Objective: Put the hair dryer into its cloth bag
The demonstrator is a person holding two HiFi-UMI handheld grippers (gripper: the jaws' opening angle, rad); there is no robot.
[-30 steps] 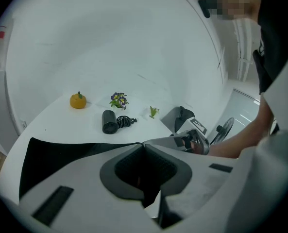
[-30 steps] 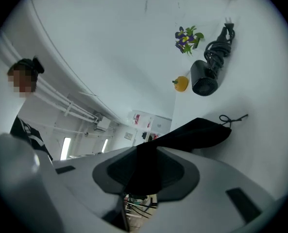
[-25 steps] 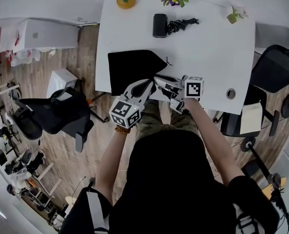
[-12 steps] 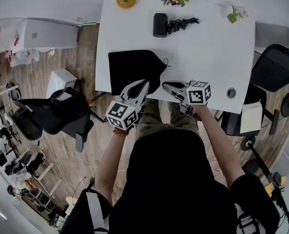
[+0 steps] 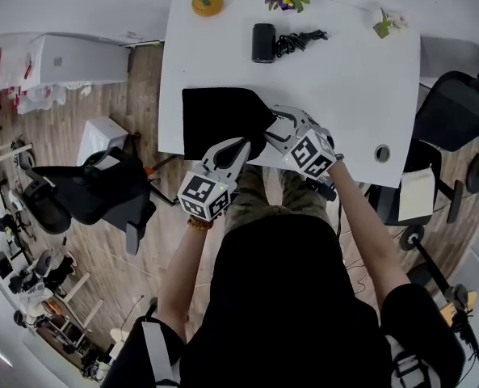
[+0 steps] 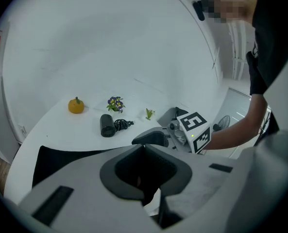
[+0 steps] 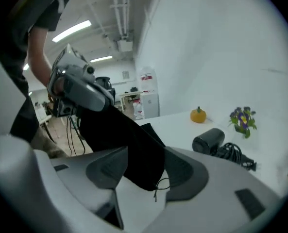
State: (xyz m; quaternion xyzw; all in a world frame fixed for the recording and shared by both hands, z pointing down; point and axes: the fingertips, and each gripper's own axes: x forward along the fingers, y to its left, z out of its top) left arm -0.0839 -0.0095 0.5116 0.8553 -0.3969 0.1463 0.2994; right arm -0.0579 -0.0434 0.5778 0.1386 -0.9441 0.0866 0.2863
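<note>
I find my left gripper angled forward and down, its jaws pinched together on a fold of the black bag. My right gripper sits just beside it, canted sideways and also angled down. Its jaws have just been opening and stand wide, with bag cloth hanging unclamped between them. My left forearm and right forearm both reach forward.

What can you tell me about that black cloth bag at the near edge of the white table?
The black cloth bag is soft, matte fabric, roughly rectangular, with a thin drawstring at one corner. It lies mostly flat on the white table, near edge lifted. The left gripper has its jaws shut on that edge; the jaws of the right gripper, just opened, stand apart around a hanging fold.
</note>
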